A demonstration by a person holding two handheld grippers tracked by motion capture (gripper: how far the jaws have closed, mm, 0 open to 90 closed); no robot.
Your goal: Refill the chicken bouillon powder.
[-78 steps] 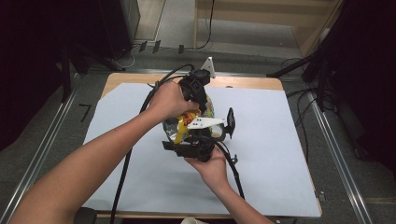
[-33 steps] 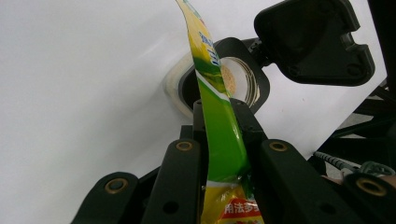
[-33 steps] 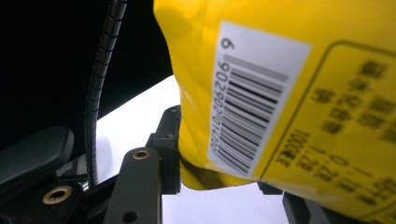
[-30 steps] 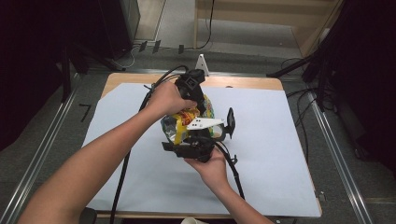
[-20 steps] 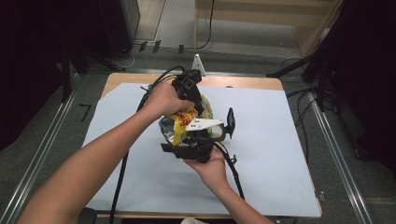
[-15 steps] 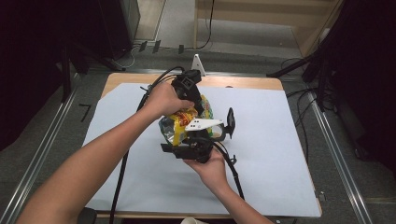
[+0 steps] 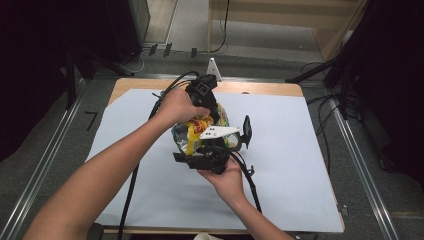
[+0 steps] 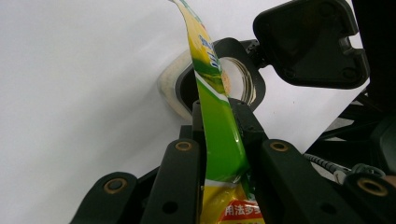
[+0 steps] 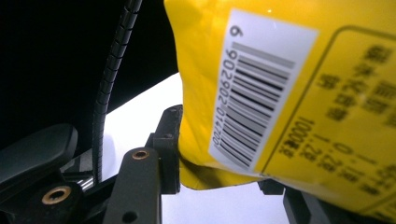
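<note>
Both forearms reach in — left tongs (image 7: pixel 212 112) clamped shut, right tongs (image 7: pixel 212 150) gripping partway closed.

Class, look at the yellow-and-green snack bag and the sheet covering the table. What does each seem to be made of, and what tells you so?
Snack bag: likely thin glossy plastic film; it shines, carries a printed barcode, and its pinched edge bends in a thin, ribbon-like strip.
Table sheet: seemingly matte white paper, flat and without glare; it might also be thin plastic, since the look leaves that open.
</note>
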